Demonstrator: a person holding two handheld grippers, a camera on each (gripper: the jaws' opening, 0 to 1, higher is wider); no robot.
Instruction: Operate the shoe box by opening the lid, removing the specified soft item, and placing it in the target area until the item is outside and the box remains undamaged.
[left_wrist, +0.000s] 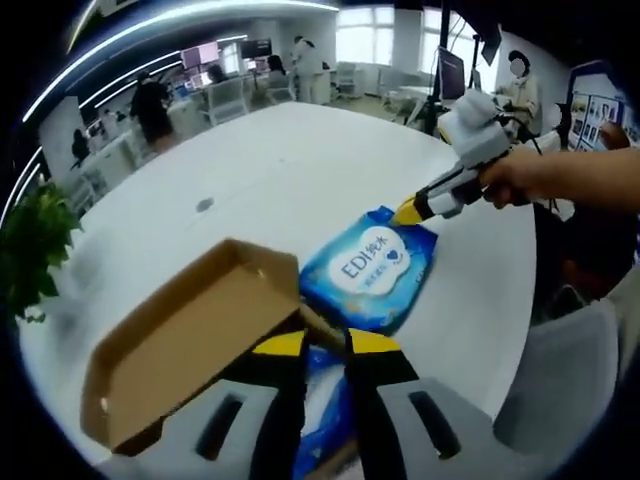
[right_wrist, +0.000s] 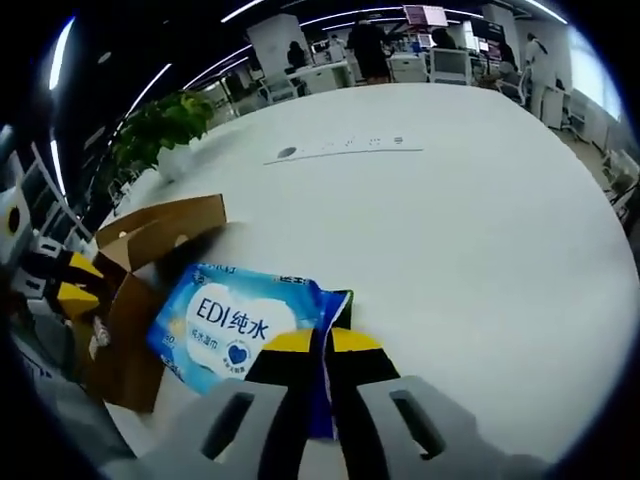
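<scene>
Left gripper view, from left to right: a green leafy plant at the left edge; an open brown cardboard shoe box lower left, its flap reaching toward centre; the left tool rising from the bottom, yellow-tipped jaws pressed onto the box's edge, a second blue packet glimpsed beneath them. Just right of the box, a blue soft wet-wipe pack with a white label lay flat on the round white surface, outside the box. Upper right, the right tool, held by a person's hand, met the pack's far corner with its yellow tips. Seated people and desks lined the top of the frame.

Right gripper view, from left to right: the left tool at the left edge, yellow tips against the cardboard; the shoe box left of centre with a flap standing up, the plant above it at upper left. Wet-wipe pack centre-left, touching the box's side, resting on the surface. Right tool at bottom centre, jaws brought nearly together and pinching the pack's right edge. A dark line and small dark spot marked the surface in the upper middle; office desks and monitors ran along the top.
</scene>
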